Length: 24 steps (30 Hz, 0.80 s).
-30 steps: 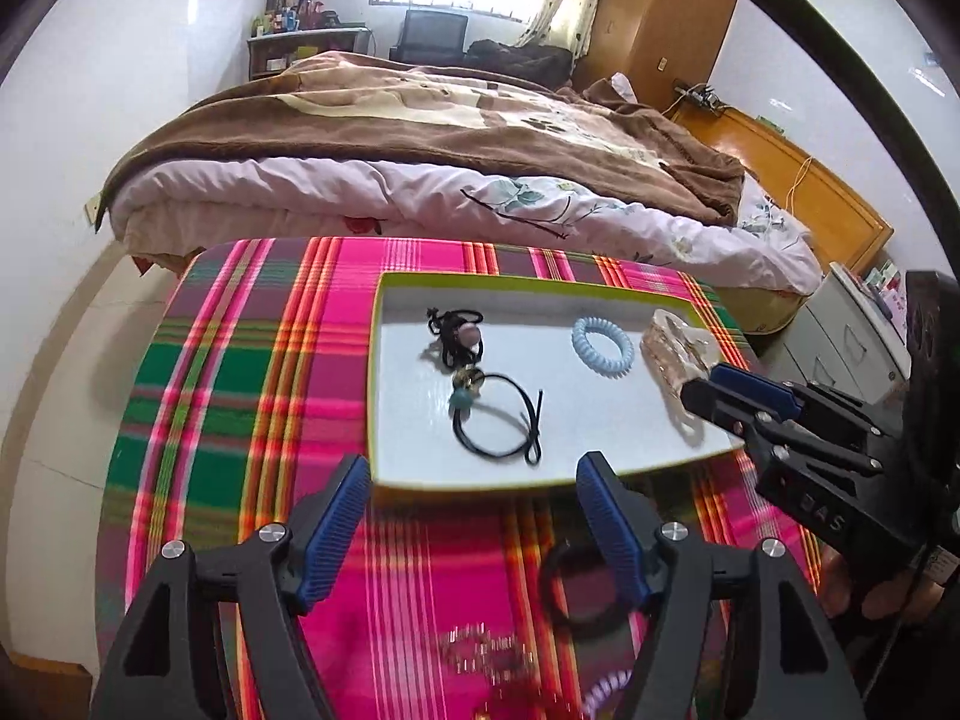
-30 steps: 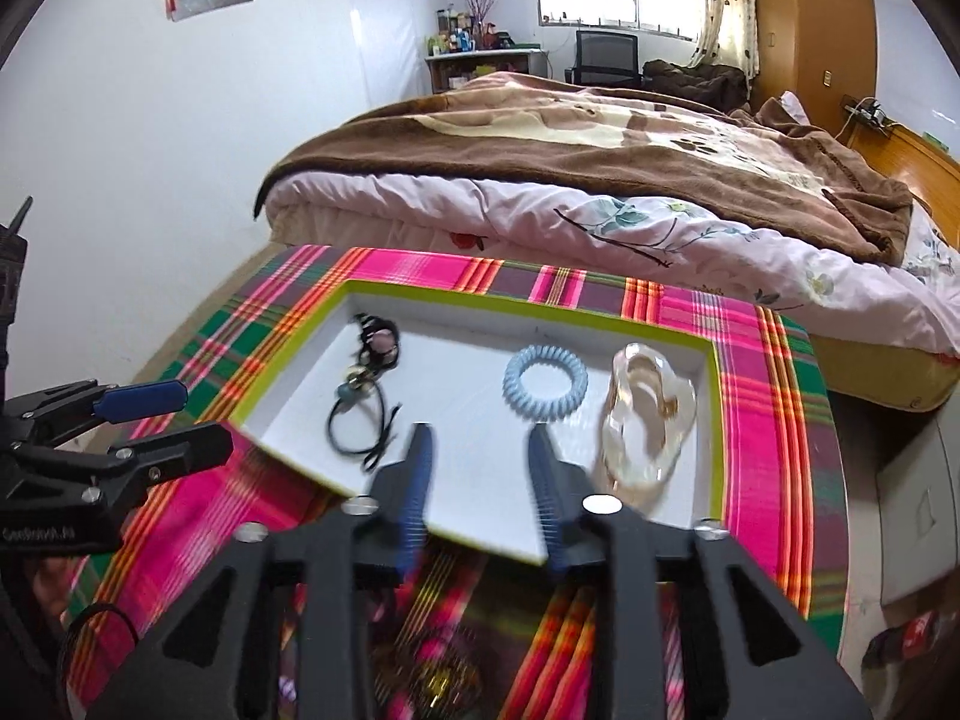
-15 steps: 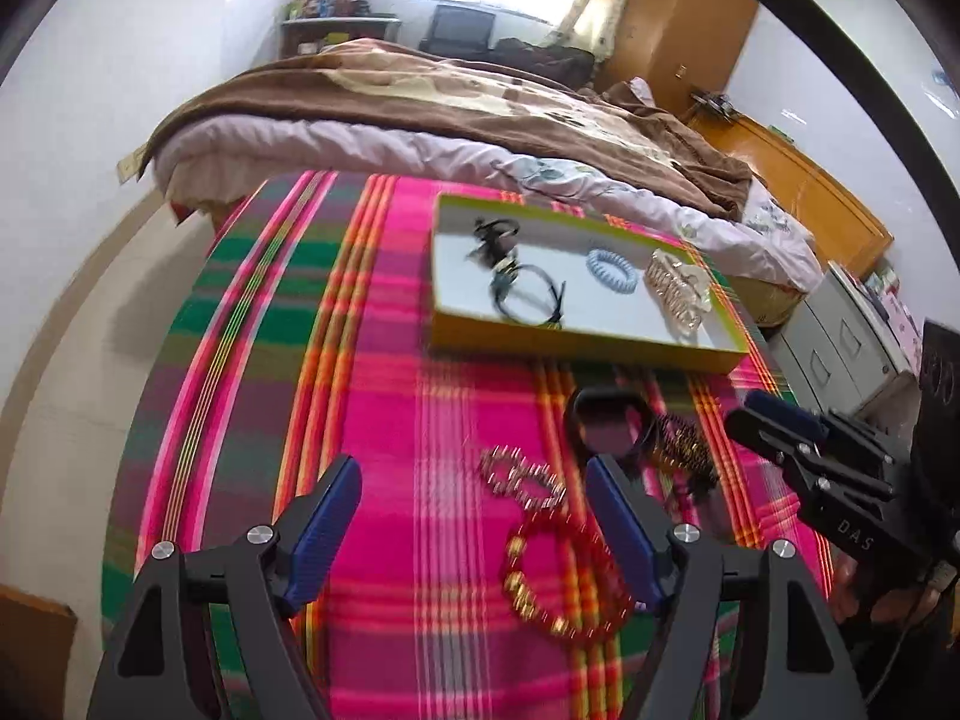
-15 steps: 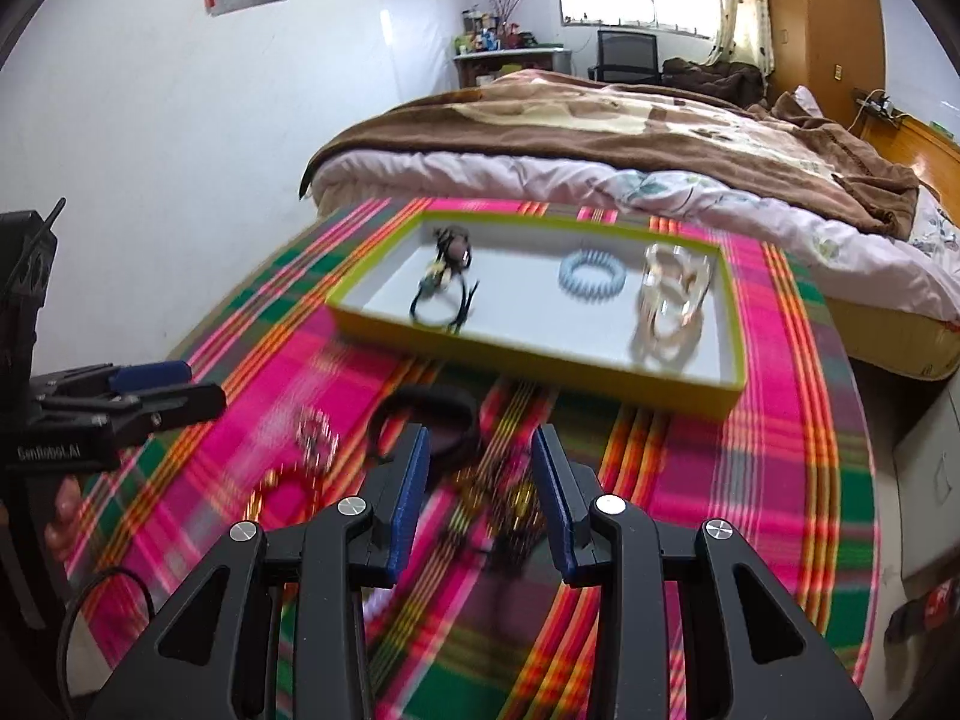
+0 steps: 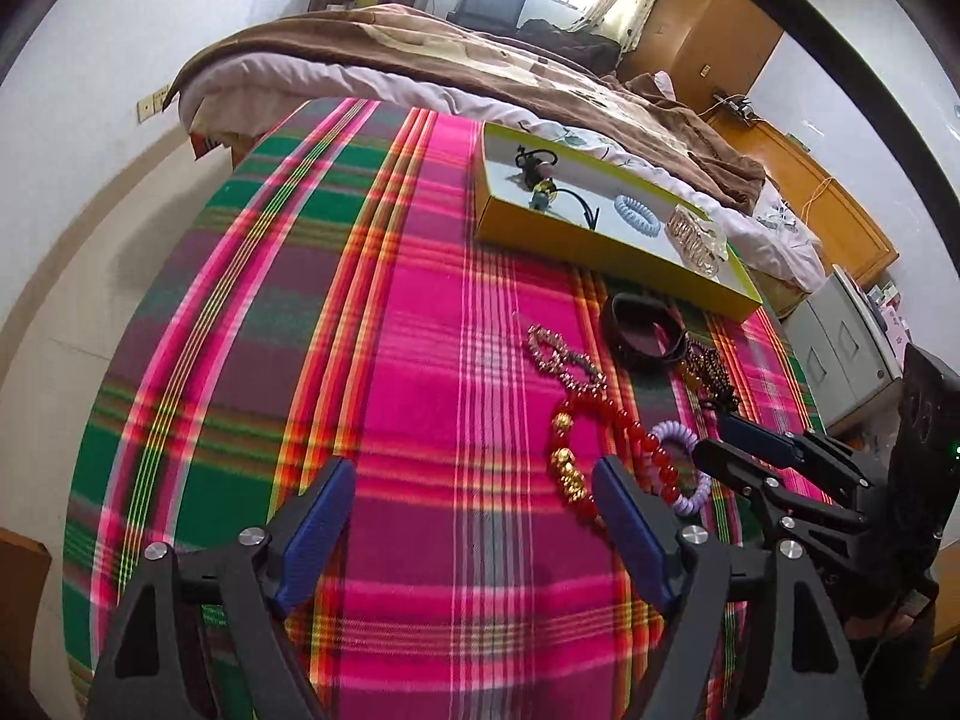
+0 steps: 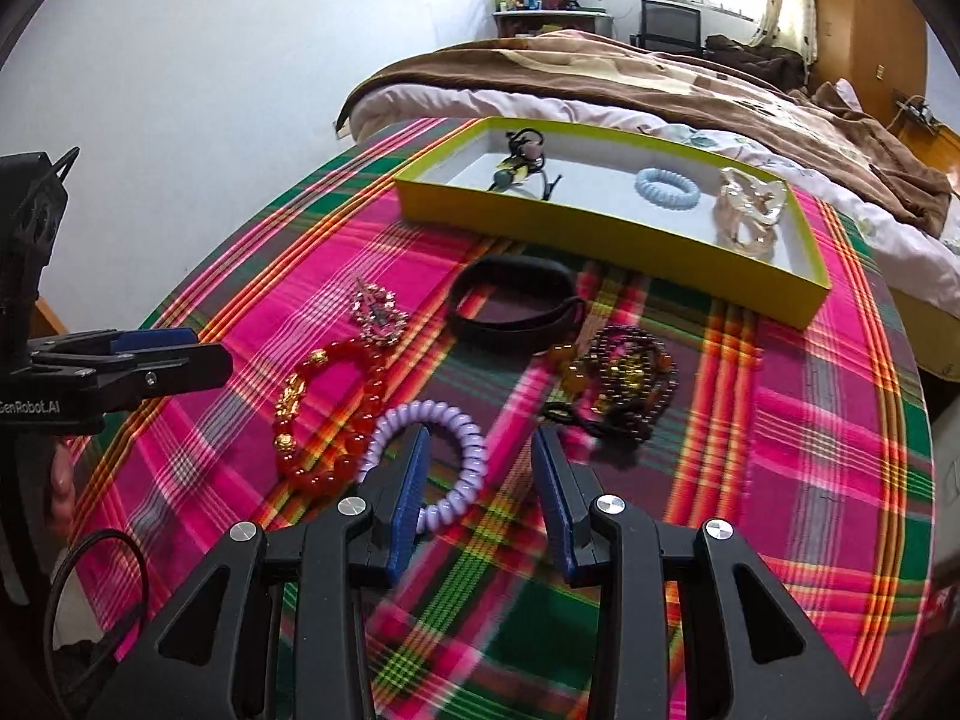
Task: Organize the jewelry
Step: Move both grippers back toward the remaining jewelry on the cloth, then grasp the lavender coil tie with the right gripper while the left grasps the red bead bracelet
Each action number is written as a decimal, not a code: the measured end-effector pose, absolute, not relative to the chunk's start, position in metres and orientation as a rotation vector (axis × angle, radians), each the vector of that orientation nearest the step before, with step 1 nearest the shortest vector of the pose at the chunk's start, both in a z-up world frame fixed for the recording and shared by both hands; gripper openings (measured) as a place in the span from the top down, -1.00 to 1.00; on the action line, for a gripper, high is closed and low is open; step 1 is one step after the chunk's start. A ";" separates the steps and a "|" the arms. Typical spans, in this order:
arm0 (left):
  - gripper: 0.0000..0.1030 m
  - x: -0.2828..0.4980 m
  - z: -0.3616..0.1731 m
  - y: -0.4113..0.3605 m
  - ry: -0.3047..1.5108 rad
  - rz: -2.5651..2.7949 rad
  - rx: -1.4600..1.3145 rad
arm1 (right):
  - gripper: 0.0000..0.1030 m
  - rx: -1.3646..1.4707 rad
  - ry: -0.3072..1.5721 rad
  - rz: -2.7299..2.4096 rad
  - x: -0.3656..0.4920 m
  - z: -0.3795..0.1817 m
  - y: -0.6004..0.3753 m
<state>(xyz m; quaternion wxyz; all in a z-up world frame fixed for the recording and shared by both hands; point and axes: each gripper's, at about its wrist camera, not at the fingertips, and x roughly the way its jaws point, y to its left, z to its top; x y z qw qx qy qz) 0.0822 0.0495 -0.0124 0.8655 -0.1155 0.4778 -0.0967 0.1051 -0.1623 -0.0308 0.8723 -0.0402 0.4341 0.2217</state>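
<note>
Though shallow — tray (image 6: 606,240) lengthwise left-to-right

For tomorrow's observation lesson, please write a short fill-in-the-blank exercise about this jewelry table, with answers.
1. The pale blue spiral hair tie lies inside the shallow yellow-green ____.
2. The lilac spiral hair tie lies on the ____ plaid cloth, outside it.
3. The red bead bracelet carries several ____ coloured charms.
4. The left gripper holds ____ between its blue pads.

Answers: tray; pink; gold; nothing

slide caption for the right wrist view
Right gripper, empty, above a purple coil hair tie; yellow tray beyond.
</note>
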 end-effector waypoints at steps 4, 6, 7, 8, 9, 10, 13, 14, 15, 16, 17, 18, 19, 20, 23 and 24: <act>-0.60 0.079 -0.017 0.050 1.015 -0.199 -0.237 | 0.29 -0.117 0.921 0.452 0.108 -0.035 -0.155; -0.60 0.079 -0.019 0.050 1.028 -0.207 -0.251 | 0.29 -0.121 0.928 0.442 0.109 -0.037 -0.154; -0.60 0.078 -0.020 0.051 1.036 -0.207 -0.256 | 0.29 -0.124 0.925 0.438 0.109 -0.037 -0.154; -0.60 0.078 -0.020 0.052 1.034 -0.208 -0.256 | 0.29 -0.125 0.923 0.436 0.108 -0.037 -0.154; -0.60 0.077 -0.020 0.052 1.035 -0.206 -0.256 | 0.29 -0.127 0.922 0.434 0.108 -0.037 -0.154; -0.60 0.076 -0.019 0.052 1.037 -0.204 -0.255 | 0.29 -0.133 0.920 0.432 0.108 -0.037 -0.153; -0.60 0.077 -0.019 0.052 1.043 -0.197 -0.251 | 0.48 -0.169 0.909 0.412 0.105 -0.038 -0.150; -0.60 0.077 -0.019 0.051 1.046 -0.195 -0.248 | 0.59 -0.165 0.908 0.416 0.104 -0.038 -0.150; -0.60 0.077 -0.019 0.050 1.049 -0.192 -0.237 | 0.65 -0.163 0.907 0.416 0.103 -0.038 -0.151; -0.60 0.077 -0.019 0.050 1.051 -0.189 -0.233 | 0.76 -0.161 0.905 0.415 0.103 -0.038 -0.153; -0.60 0.077 -0.019 0.049 1.054 -0.185 -0.229 | 0.79 -0.156 0.905 0.414 0.103 -0.038 -0.155; -0.60 0.078 -0.019 0.048 1.058 -0.181 -0.222 | 0.80 -0.151 0.905 0.414 0.102 -0.038 -0.157; -0.60 0.079 -0.019 0.047 1.061 -0.175 -0.219 | 0.81 -0.150 0.903 0.408 0.101 -0.038 -0.159; -0.60 0.079 -0.019 0.046 1.063 -0.174 -0.219 | 0.81 -0.151 0.900 0.396 0.100 -0.037 -0.161; -0.60 0.082 -0.019 0.040 1.068 -0.182 -0.213 | 0.81 -0.125 0.871 0.368 0.096 -0.033 -0.172; -0.60 0.083 -0.019 0.036 1.071 -0.191 -0.212 | 0.81 -0.119 0.864 0.359 0.095 -0.031 -0.175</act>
